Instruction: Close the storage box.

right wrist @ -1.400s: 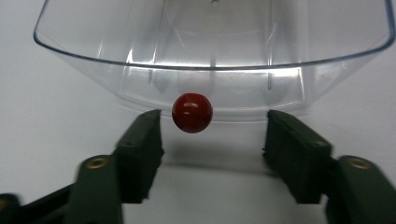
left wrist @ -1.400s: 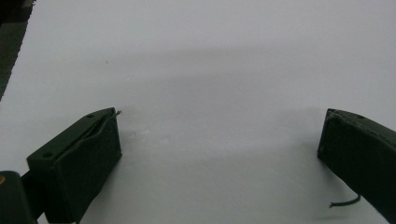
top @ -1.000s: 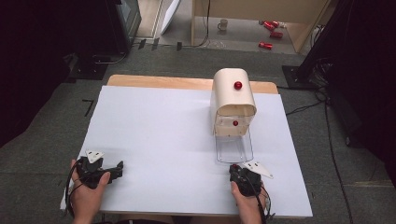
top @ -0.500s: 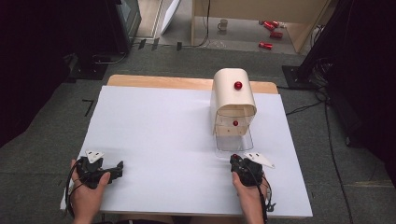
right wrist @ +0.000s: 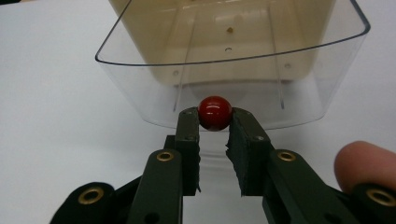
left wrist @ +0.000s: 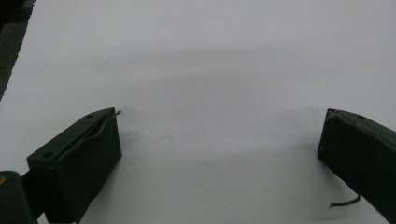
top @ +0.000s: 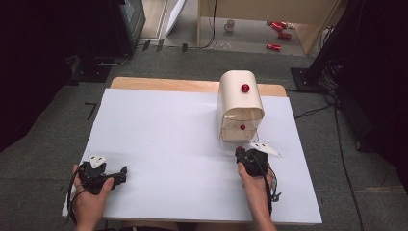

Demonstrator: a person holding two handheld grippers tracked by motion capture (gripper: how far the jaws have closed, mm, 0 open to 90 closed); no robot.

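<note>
The right gripper (right wrist: pixel 214 122), having moved forward since a second ago, now clamps the drawer's red knob (right wrist: pixel 215 112), ready to pull, while the left gripper (left wrist: pixel 219 140) rests apart on the desk (top: pixel 168 130).

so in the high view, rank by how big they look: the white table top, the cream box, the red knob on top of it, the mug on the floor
1. white table top
2. cream box
3. mug, though it sits farther off, so its true size is unsure
4. red knob
</note>
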